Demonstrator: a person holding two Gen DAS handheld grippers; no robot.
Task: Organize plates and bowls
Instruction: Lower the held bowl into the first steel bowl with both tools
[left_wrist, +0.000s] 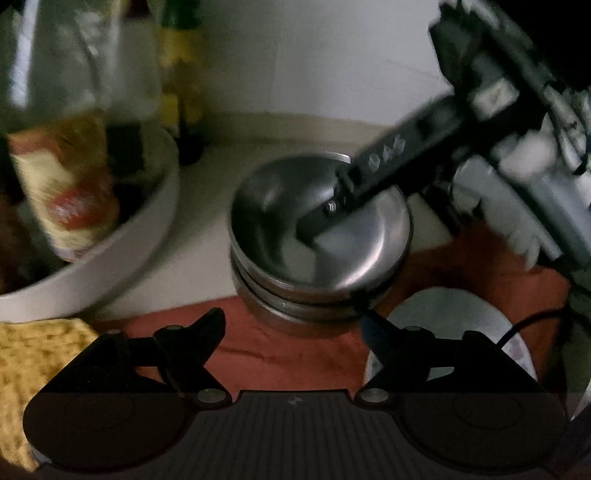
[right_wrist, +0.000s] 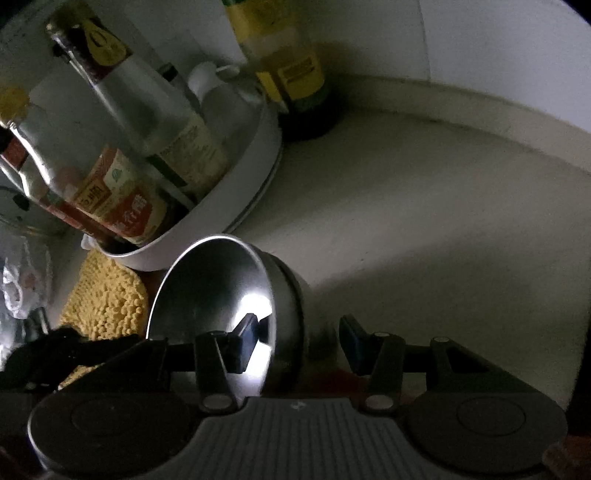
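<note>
Steel bowls (left_wrist: 317, 236) nested in a stack, right claw (right_wrist: 299, 341) spread across the top rim, left claw (left_wrist: 291, 328) spread, empty.

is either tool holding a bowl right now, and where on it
Neither grips anything. The right tool is open, straddling the top steel bowl's rim. The left tool is open and empty.

In the right wrist view, left of centre, a red and cream label (right_wrist: 118, 199) on a bottle (right_wrist: 92, 188) leaning in the white tub (right_wrist: 221, 199) carries large pale Chinese characters; the biggest reads as 醋, the others are too soft to make out. At the upper left, a clear bottle's neck label (right_wrist: 101, 44) bears a yellow emblem, with no legible lettering. The yellow label (right_wrist: 295, 74) on the dark bottle (right_wrist: 291, 66) at top centre shows a block of print too small to read. The left wrist view is blurred; pale marks on the other gripper's finger (left_wrist: 388, 155) are unreadable.
</note>
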